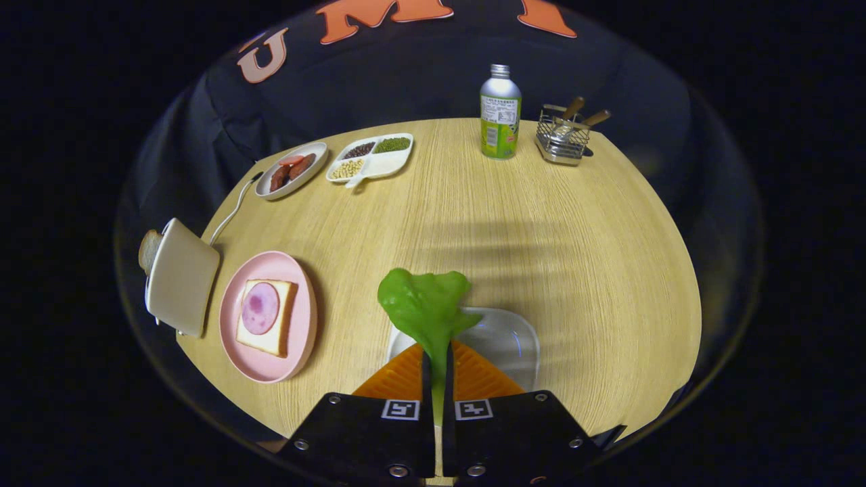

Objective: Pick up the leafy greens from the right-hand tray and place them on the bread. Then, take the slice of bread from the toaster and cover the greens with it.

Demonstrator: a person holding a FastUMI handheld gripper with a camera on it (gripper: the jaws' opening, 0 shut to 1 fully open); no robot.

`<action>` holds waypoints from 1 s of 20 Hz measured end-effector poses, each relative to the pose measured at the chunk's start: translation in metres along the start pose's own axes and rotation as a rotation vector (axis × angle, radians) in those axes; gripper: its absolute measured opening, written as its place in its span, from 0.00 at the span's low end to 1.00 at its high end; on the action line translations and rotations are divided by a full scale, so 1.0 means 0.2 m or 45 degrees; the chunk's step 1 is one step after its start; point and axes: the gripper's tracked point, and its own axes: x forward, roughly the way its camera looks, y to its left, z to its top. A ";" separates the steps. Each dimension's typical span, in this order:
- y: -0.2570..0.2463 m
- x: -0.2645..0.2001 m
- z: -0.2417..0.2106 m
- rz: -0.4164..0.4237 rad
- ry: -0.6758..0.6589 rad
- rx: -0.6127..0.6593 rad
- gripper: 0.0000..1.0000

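My gripper [438, 362] is shut on the stem of a green leaf [425, 304], which sticks up ahead of the fingers and hangs above a clear glass tray [514, 341]. To the left lies a pink plate [267, 368] bearing a slice of bread [284, 318] topped with a round of ham [260, 308]. Left of the plate stands a cream toaster [181, 277], with a second bread slice [148, 250] poking out of its far side.
At the back of the round wooden table [541, 230] sit an oval dish of sausages [291, 170], a divided dish of beans [371, 158], a metal bottle [500, 113] and a wire cutlery rack [563, 135]. The toaster's cord [233, 210] runs back toward the sausage dish.
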 end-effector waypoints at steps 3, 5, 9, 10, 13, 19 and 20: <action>0.12 -0.08 0.08 0.043 -0.056 -0.043 0.05; 0.21 -0.12 0.13 0.068 -0.083 -0.079 0.05; 0.41 -0.20 0.19 0.128 -0.123 -0.150 0.05; 0.46 -0.21 0.20 0.140 -0.134 -0.167 0.05; 0.60 -0.24 0.26 0.178 -0.153 -0.209 0.05; 0.79 -0.17 0.25 0.232 -0.113 -0.251 0.05; 0.82 -0.15 0.24 0.246 -0.100 -0.241 0.05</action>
